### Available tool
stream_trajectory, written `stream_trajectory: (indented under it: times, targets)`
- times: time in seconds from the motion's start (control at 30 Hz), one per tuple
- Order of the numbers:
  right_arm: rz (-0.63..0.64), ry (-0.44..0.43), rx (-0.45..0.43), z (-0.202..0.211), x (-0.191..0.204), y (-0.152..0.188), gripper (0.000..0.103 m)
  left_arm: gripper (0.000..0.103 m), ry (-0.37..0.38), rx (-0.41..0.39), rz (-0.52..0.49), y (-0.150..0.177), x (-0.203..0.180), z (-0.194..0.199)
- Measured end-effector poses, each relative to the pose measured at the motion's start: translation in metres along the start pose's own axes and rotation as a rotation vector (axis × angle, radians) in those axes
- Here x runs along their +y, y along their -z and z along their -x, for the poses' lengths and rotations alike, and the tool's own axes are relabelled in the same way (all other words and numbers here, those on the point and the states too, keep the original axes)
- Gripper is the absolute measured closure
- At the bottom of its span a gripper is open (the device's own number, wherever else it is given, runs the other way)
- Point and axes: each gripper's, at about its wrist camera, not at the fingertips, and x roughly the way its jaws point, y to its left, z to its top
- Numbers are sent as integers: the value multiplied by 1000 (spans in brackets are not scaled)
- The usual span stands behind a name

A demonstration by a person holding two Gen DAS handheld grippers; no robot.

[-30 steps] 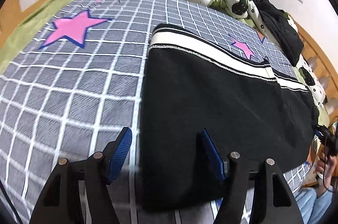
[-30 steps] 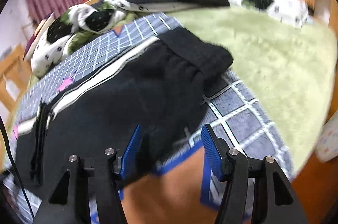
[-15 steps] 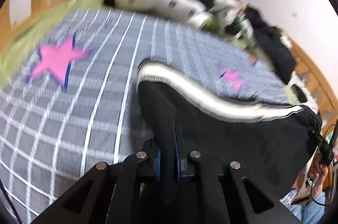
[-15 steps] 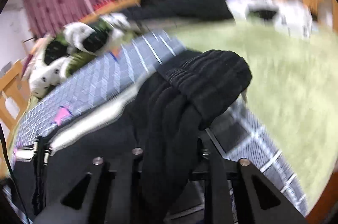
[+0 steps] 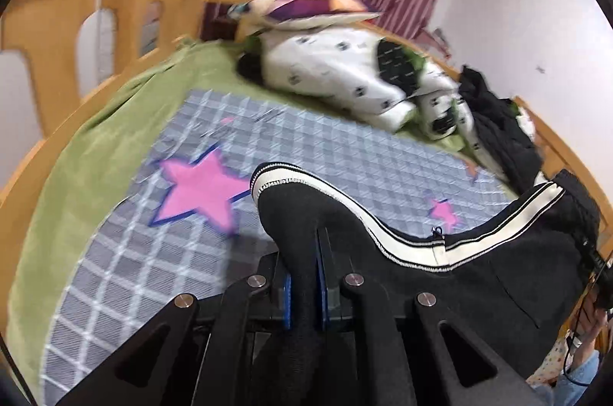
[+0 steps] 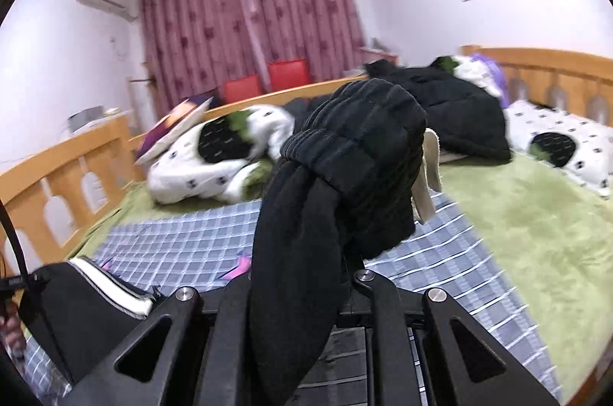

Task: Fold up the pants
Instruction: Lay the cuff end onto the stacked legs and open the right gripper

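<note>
The black pants (image 5: 440,275) with a white side stripe hang lifted above the grey checked blanket (image 5: 126,275). My left gripper (image 5: 304,291) is shut on one end of them; black cloth fills the gap between its blue pads (image 5: 286,302). In the right wrist view my right gripper (image 6: 299,295) is shut on the bunched ribbed waistband end of the pants (image 6: 364,168), which bulges up over the fingers and hides the pads. The far end of the pants (image 6: 80,295) with its stripe shows at the lower left of that view.
The blanket with pink stars (image 5: 203,191) lies on a green sheet (image 6: 536,237). At the far side lie a white spotted quilt (image 5: 337,72) and a black jacket (image 6: 459,111). A wooden bed rail (image 5: 57,34) runs around. A person's hand (image 5: 586,325) is at the right edge.
Both grippers were open over the flat pants and have shut on the cloth. Both have risen, lifting the pants off the blanket, and the views now look further across the room.
</note>
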Motion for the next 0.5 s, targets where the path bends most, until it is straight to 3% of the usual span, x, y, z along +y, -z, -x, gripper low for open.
stream_trajectory:
  times: [0.1,0.17,0.2,0.27,0.33,0.4,0.5]
  targets:
    - [-9,-12,140,-36,4,36,89,92,-44,93,14,29,33,-23]
    - [-3,48,245,-60,-2,70,88,91,-78,147,31,52,49,-40]
    - [12,85,280,-69,-6,82,86,88,-96,172,42,64,56,-49]
    - [3,161,375,-84,-24,114,79,73,-104,205,78,81,68,-59]
    - [-53,130,482,-91,-44,135,72,69,-93,204,96,86,73,-60]
    - [-92,119,486,-80,-54,141,60,65,-101,198,94,87,72,-53]
    - [-22,182,471,-55,-52,134,54,64,-118,156,62,85,65,-33]
